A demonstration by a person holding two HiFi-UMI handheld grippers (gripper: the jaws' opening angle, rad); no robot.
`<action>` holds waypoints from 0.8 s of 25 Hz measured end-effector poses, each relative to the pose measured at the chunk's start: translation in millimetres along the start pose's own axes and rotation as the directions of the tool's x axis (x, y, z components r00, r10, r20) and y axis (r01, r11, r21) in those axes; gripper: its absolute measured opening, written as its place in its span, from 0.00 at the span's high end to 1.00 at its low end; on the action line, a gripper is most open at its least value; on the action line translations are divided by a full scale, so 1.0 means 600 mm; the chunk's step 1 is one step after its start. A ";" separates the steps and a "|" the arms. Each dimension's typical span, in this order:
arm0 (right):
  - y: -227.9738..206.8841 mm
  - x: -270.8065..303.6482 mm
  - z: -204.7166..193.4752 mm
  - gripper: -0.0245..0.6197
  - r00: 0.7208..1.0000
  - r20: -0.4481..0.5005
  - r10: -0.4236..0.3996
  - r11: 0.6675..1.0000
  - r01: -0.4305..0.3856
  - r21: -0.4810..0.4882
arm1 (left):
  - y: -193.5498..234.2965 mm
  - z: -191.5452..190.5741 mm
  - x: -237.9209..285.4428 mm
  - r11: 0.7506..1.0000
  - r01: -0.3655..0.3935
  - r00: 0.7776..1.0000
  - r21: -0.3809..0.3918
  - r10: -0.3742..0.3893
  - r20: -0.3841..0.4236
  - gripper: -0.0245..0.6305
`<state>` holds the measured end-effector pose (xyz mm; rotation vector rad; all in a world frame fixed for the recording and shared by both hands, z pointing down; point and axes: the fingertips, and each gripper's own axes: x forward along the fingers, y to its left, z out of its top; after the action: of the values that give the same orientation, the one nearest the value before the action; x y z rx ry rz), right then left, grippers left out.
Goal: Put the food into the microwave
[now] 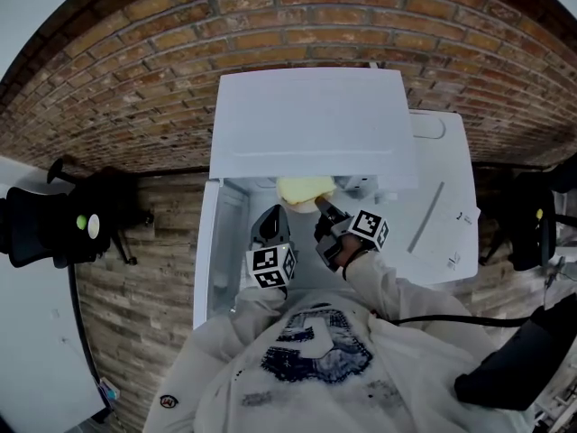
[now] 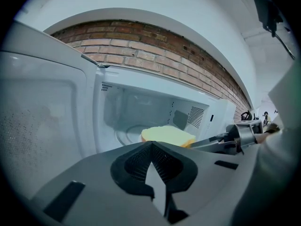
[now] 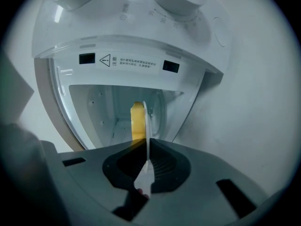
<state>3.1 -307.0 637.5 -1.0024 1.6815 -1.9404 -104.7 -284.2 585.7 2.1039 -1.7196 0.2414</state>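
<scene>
The white microwave (image 1: 306,115) stands with its door (image 1: 206,251) swung open to the left. A yellow slice of food (image 1: 305,188) lies on a thin white plate at the mouth of the cavity. My right gripper (image 1: 323,206) is shut on the plate's near rim. In the right gripper view the plate (image 3: 146,121) shows edge-on between the jaws of the right gripper (image 3: 146,157), with the food (image 3: 137,121) beside it. My left gripper (image 1: 273,216) hovers just left, shut and empty. In the left gripper view the left gripper (image 2: 153,147) faces the food (image 2: 168,135), the door (image 2: 42,126) and the right gripper (image 2: 235,138).
A white surface (image 1: 442,215) adjoins the microwave on the right. Brick wall and brick-patterned floor surround it. A black office chair (image 1: 63,224) stands at the left and another (image 1: 532,233) at the right. The cavity's perforated side wall (image 2: 196,114) lies behind the food.
</scene>
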 end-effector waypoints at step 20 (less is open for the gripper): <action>-0.036 0.048 0.000 0.93 0.997 -0.002 -0.080 0.996 0.080 0.030 | 0.015 -0.006 0.002 1.000 -0.017 1.000 -0.018 0.016 -0.020 0.95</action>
<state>-12.4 -322.3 666.1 -1.0730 1.6315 -2.0108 -112.8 -285.1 591.2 2.0681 -1.7219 0.2500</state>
